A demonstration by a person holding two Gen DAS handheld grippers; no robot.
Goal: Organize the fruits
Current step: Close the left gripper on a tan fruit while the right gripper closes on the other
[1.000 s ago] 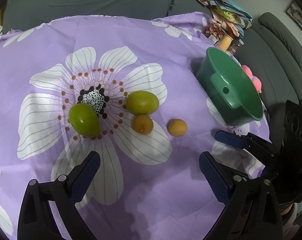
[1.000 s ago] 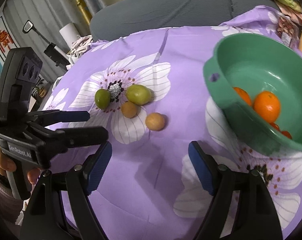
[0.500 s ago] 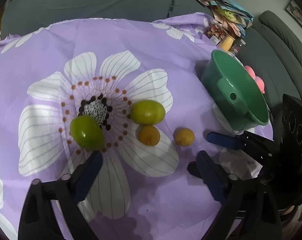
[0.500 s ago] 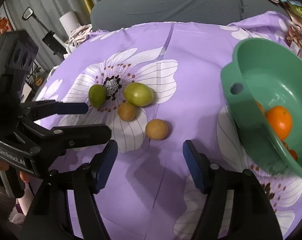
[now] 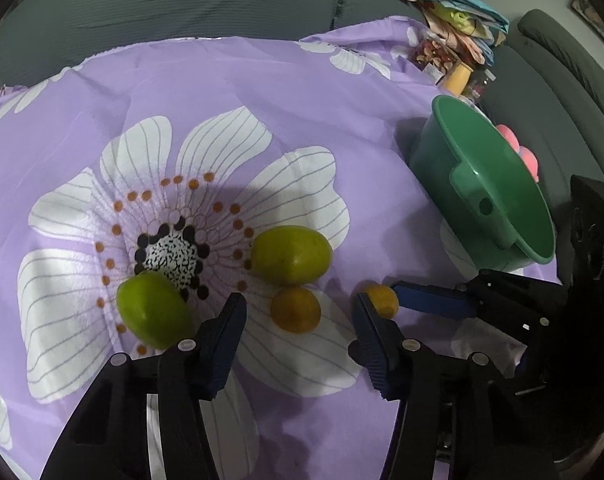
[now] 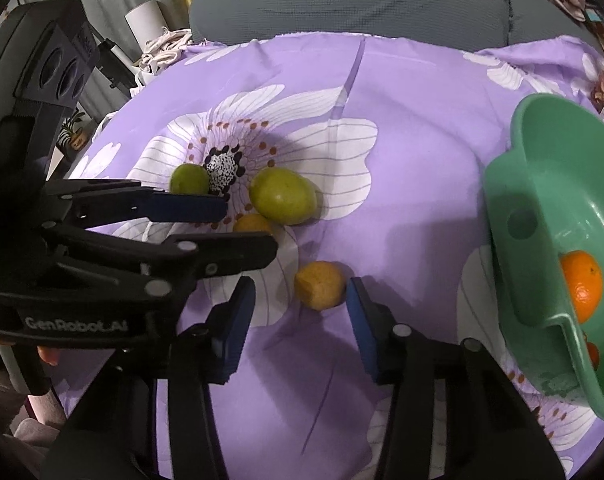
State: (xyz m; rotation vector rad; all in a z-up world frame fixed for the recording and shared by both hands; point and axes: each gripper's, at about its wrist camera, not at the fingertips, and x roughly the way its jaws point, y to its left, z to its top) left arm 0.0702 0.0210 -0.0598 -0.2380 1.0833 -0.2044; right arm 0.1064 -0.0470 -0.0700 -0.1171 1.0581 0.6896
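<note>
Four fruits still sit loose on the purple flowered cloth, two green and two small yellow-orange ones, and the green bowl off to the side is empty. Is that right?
Not quite: the green bowl is not empty. The right wrist view shows an orange inside it. The rest holds: two green fruits and two small yellow-orange fruits lie loose on the purple flowered cloth.

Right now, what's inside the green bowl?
The green bowl holds one orange and slivers of more orange fruit lower down; its near wall hides the rest.
</note>
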